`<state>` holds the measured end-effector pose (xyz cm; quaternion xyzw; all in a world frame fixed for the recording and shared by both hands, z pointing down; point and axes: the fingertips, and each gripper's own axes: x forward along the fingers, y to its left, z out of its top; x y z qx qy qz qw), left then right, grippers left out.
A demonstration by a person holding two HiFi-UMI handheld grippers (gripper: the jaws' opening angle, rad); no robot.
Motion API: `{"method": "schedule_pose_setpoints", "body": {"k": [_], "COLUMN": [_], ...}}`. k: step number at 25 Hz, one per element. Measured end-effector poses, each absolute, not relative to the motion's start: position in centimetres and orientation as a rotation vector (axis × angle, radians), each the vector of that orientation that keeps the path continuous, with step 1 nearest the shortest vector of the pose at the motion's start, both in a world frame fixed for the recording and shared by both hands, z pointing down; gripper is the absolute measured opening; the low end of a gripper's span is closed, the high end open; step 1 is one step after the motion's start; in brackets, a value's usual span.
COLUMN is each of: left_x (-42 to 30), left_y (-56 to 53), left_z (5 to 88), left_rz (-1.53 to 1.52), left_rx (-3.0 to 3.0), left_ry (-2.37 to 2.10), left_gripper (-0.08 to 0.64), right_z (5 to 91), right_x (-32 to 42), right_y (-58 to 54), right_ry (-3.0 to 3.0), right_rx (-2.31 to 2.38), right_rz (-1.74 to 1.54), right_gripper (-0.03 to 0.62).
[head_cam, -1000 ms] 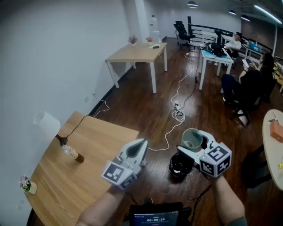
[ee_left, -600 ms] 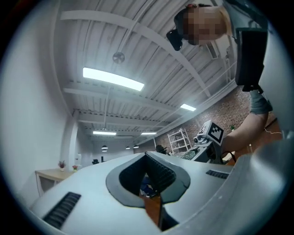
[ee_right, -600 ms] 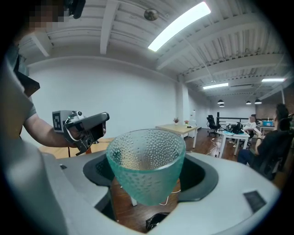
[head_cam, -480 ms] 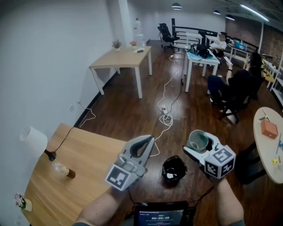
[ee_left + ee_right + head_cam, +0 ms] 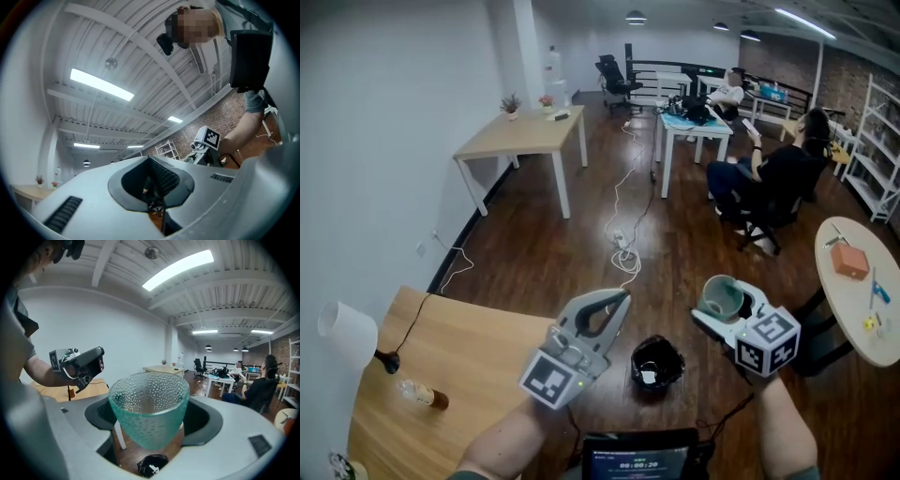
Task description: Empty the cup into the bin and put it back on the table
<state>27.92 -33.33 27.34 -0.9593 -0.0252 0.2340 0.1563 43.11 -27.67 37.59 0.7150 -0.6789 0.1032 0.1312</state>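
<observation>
The right gripper (image 5: 719, 305) clamps the teal cup (image 5: 721, 296) upright between its 2 jaws, above the floor (image 5: 581, 253) and right of the bin (image 5: 656, 363). The left gripper (image 5: 615, 300) is closed on nothing. Risk: tipping before the cup is over the bin spills contents onto the floor.

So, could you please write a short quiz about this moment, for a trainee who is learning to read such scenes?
1. True or false: the right claw is shut on the green cup.
2. Where does the black bin stand? A: on the wooden table. B: on the floor. C: on a chair.
3. Fill in: the left claw is shut and holds ____.

Key: 1 true; 2 B; 3 nothing.
</observation>
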Motion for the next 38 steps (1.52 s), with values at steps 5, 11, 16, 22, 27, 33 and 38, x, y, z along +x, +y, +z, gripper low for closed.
{"method": "schedule_pose_setpoints", "body": {"k": [5,11,16,22,27,33,38], "left_x": [28.9,30.4,32.3,35.0,36.8,37.4,37.0], "left_y": [-31.4,-29.2,-27.5,-27.2,-26.7,-27.7,-28.4], "left_z": [27.0,28.0,27.4,27.4,27.6,27.6,26.7], "left_rz": [0.68,0.559,0.517,0.506,0.489,0.542,0.58], "left_rx": [-2.695,-2.701,-2.69,-2.693,-2.69,-2.703,-2.703], "left_ry": [-0.307,-0.562,-0.706,-0.658,-0.618,-0.45,-0.447], "left_gripper": [-0.008,-0.008,-0.008,-0.008,-0.008,-0.008,-0.008], "right_z": [38.3,38.6,38.6,38.0,37.7,37.8,37.6], "right_x": [43.6,44.9,47.0,50.1,52.9,55.2,56.5], "right_y": [-27.2,-26.8,-26.8,-26.9,-26.6,-27.0,-27.8], "right_ry": [-1.922,-1.925,-1.949,-1.982,-1.971,-1.902,-1.796], "right_rx": [2.108,2.102,2.078,2.043,2.006,1.948,1.896], "right_rz": [0.326,0.327,0.328,0.29,0.26,0.226,0.192], "right_gripper": [0.393,0.394,0.393,0.394,0.393,0.393,0.393]}}
